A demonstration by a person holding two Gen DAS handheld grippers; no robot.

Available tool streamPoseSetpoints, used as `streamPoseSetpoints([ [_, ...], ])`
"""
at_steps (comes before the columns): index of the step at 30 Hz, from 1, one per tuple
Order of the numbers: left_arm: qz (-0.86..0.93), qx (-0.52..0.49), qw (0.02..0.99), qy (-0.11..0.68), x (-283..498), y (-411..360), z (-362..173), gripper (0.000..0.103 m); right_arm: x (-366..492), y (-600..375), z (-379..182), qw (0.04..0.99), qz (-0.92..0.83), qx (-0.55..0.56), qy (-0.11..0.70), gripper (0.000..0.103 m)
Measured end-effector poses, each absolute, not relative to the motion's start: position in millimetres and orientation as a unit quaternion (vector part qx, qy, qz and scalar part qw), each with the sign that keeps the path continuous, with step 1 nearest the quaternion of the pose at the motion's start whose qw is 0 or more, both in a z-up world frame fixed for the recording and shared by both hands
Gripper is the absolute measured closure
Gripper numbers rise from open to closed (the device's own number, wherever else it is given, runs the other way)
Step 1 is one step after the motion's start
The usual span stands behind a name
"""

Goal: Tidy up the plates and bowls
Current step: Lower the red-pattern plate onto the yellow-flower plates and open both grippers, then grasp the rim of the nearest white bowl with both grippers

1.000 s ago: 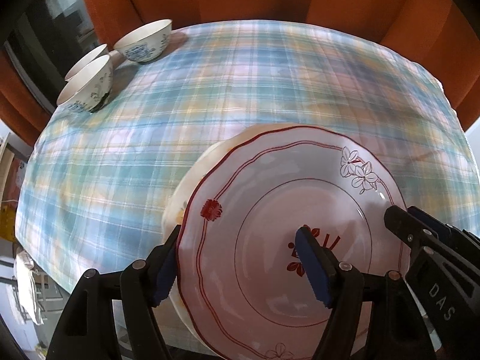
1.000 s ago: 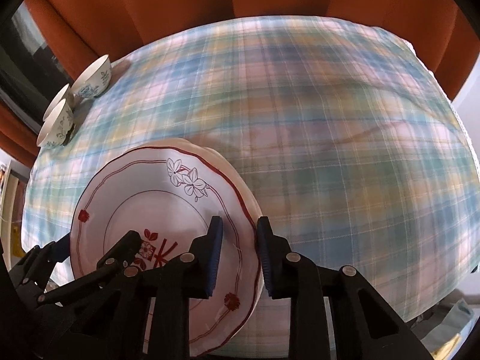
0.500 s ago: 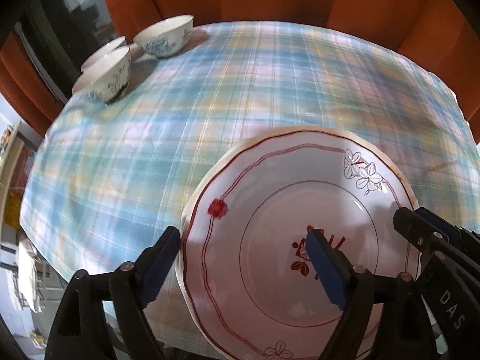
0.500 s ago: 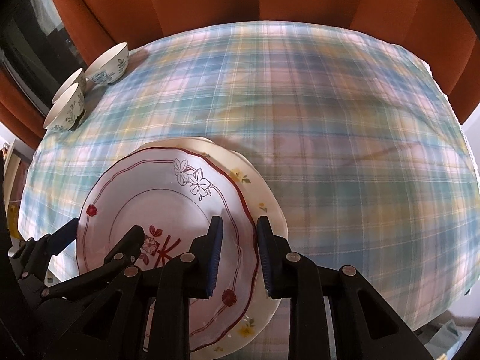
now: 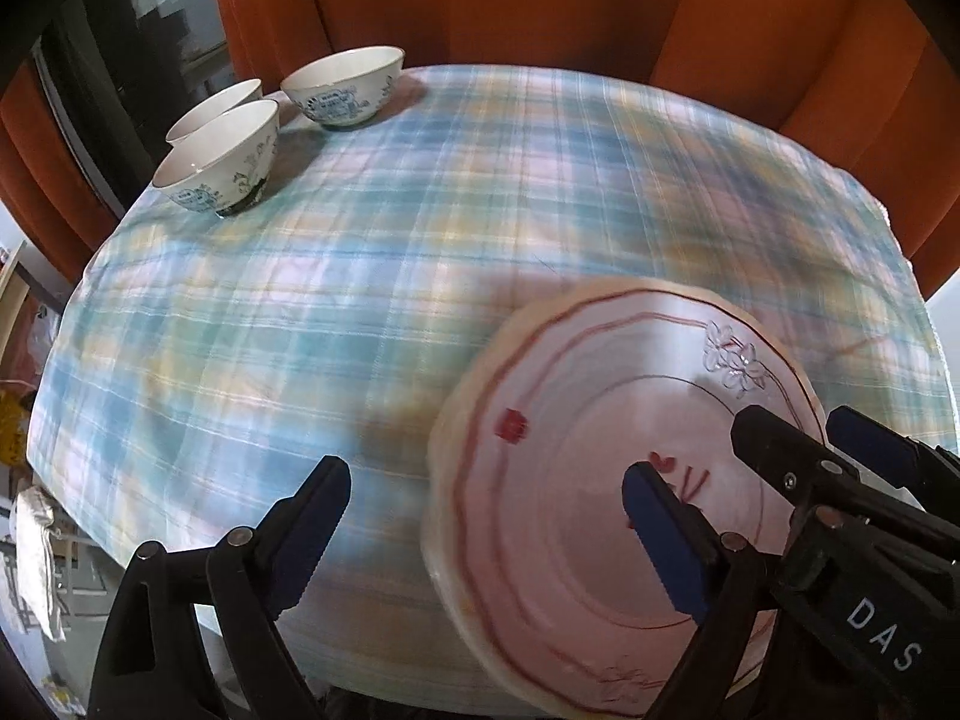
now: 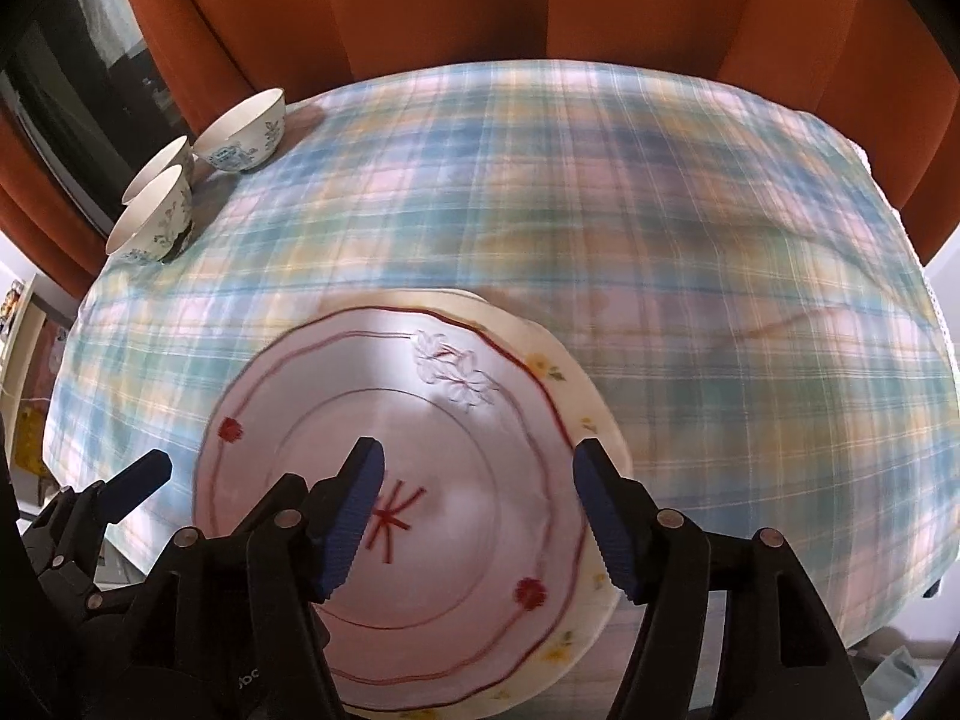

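A white plate with red trim [image 6: 420, 462] lies on a cream plate with yellow flowers [image 6: 591, 414] at the near edge of the plaid table; the stack also shows in the left wrist view [image 5: 576, 432]. My right gripper [image 6: 477, 510] is open, its jaws spread above the top plate's right side. My left gripper [image 5: 480, 534] is open, astride the stack's left rim, touching nothing. Three white bowls with blue patterns [image 5: 342, 87] [image 5: 219, 159] [image 5: 213, 105] stand at the far left corner, also visible in the right wrist view [image 6: 243, 129].
The plaid tablecloth [image 5: 420, 228] covers the table. Orange curtains [image 6: 540, 6] hang behind it. A dark window [image 5: 90, 90] is at the far left. The table's near edge [image 5: 198, 588] drops off just under my grippers.
My right gripper has opened and let go of the red-trimmed plate, which now rests on the cream plate. Both grippers have drawn back a little; the left one has shifted left.
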State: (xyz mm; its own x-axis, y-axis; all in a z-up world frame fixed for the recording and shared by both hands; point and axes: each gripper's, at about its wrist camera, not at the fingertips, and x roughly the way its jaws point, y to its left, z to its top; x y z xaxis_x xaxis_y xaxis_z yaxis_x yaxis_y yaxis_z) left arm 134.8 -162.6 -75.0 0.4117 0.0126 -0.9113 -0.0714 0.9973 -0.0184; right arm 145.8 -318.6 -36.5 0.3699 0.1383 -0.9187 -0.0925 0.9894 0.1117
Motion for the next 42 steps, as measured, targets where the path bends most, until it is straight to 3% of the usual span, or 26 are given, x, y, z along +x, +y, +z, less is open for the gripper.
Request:
streamPoseSetpoints([
  [25, -0.021, 0.012, 0.859, 0.512, 163.4, 39.5, -60.1, 0.018, 138.7, -112.9, -20.2, 0.852, -0.033, 0.03, 0.521, 0.031],
  [27, -0.016, 0.004, 0.855, 0.518, 170.6, 54.0, -60.5, 0.021, 147.4, -92.1, -24.1, 0.854, -0.026, 0.032, 0.518, 0.031],
  [42, 0.038, -0.035, 0.864, 0.501, 265.7, 114.5, -51.2, 0.021, 248.1, -9.8, -15.1, 0.861, 0.035, 0.005, 0.507, 0.031],
])
